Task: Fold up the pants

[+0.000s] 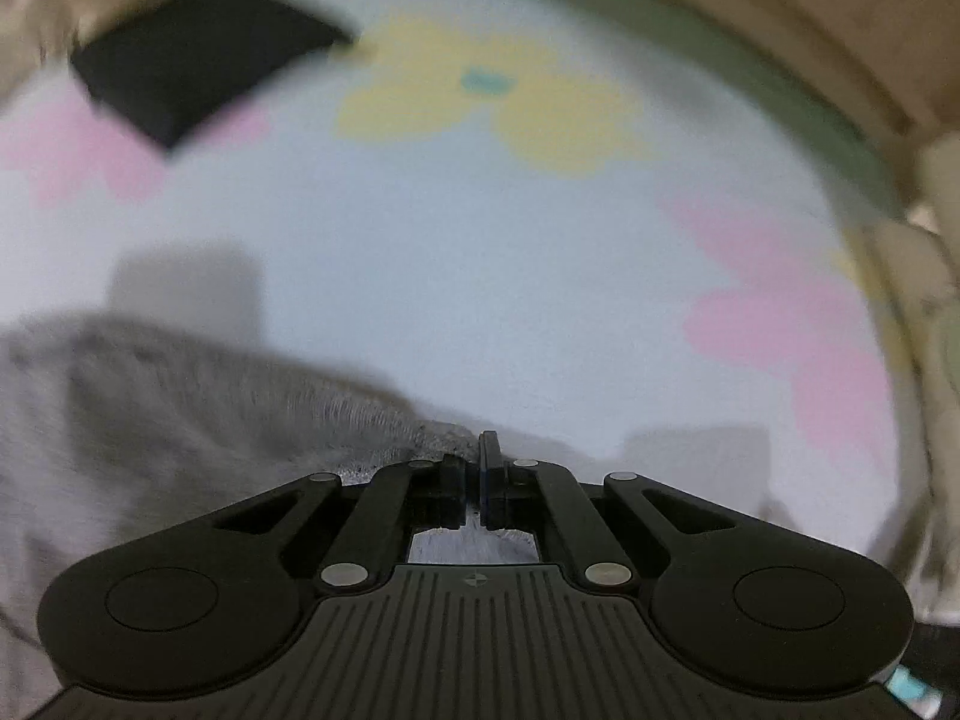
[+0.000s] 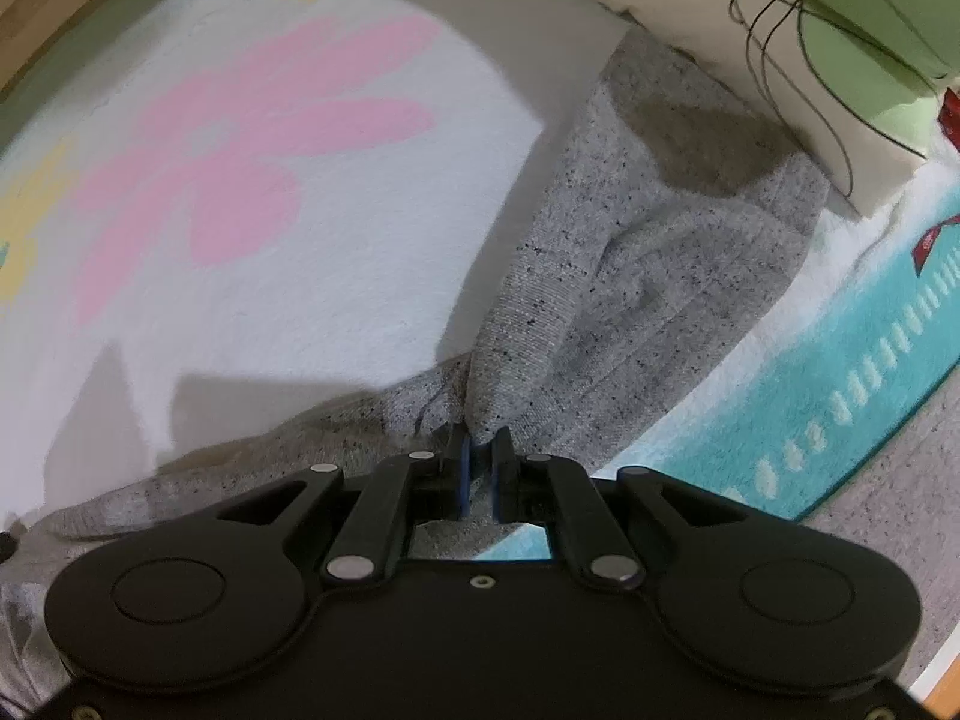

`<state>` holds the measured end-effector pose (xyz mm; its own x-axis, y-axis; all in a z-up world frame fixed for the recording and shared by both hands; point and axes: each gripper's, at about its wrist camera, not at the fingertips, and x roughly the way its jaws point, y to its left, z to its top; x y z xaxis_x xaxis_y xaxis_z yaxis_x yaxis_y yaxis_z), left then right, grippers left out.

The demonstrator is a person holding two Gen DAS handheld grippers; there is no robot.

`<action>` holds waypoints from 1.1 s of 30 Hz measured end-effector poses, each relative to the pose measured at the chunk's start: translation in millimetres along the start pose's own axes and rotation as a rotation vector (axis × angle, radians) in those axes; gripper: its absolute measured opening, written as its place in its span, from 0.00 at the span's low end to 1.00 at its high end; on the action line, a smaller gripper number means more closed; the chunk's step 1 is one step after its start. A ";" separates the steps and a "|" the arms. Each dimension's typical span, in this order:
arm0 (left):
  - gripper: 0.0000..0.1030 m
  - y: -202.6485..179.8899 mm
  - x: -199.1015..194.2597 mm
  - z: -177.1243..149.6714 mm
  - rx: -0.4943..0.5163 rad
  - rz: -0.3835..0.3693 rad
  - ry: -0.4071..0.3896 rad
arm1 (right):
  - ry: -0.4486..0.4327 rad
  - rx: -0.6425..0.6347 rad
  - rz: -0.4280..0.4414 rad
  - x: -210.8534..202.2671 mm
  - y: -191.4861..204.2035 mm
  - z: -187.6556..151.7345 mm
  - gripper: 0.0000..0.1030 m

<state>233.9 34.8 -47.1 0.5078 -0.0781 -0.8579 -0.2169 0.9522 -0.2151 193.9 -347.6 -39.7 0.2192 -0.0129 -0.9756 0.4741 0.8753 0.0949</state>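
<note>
Pants (image 2: 648, 276) of speckled grey knit lie spread on a white blanket (image 2: 336, 252) printed with pink and yellow flowers. In my right wrist view the cloth runs from my fingers up toward the top right, where it meets a cream and green cushion (image 2: 840, 42) crossed by thin black lines. A teal band with pale dashes (image 2: 852, 360) borders the blanket to the right of the pants.

My right gripper (image 2: 478, 456) points steeply down, its 2 fingers nearly together with a gathered ridge of the grey fabric pinched between the blue pads (image 2: 463, 471). The cloth rises into a tent-like fold straight above that pinch.

My left gripper (image 1: 474, 468) has its fingers pressed together too, and its view is blurred. The grey fabric (image 1: 180, 414) fills the lower left of that view and its fuzzy edge reaches right up to the fingertips; a sliver of cloth shows between and behind the fingers, so I appear to be nipping the very edge of the pants, though the blur keeps me from being sure how much is caught.

Farther off in the left view, a flat black rectangular object (image 1: 204, 60) sits on the blanket near the top left, beside a yellow flower (image 1: 498, 102). A pink flower (image 1: 792, 324) lies to the right.
</note>
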 end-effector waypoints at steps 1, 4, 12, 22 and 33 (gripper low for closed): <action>0.03 -3.2 -20.0 -6.4 0.025 -0.008 -0.037 | -0.005 0.008 0.006 -7.6 -1.0 -2.2 0.08; 0.03 -8.2 -80.4 -35.1 0.081 -0.049 -0.129 | -0.047 0.019 0.032 -37.7 -10.1 -11.3 0.08; 0.03 15.7 -157.0 -147.6 0.197 -0.081 -0.235 | -0.115 0.070 0.105 -120.2 -64.3 -75.0 0.08; 0.03 47.0 -112.2 -212.5 0.230 0.001 -0.019 | 0.041 0.070 0.034 -97.0 -109.6 -169.1 0.08; 0.04 35.1 -82.8 -227.5 0.324 0.053 -0.044 | -0.151 0.016 -0.094 -126.1 -99.6 -156.6 0.61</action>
<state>-5.4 7.5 -89.8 0.5397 -0.0199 -0.8416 0.0287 0.9996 -0.0052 -14.5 -357.5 42.9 0.2980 -0.1680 -0.9397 0.5119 0.8590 0.0087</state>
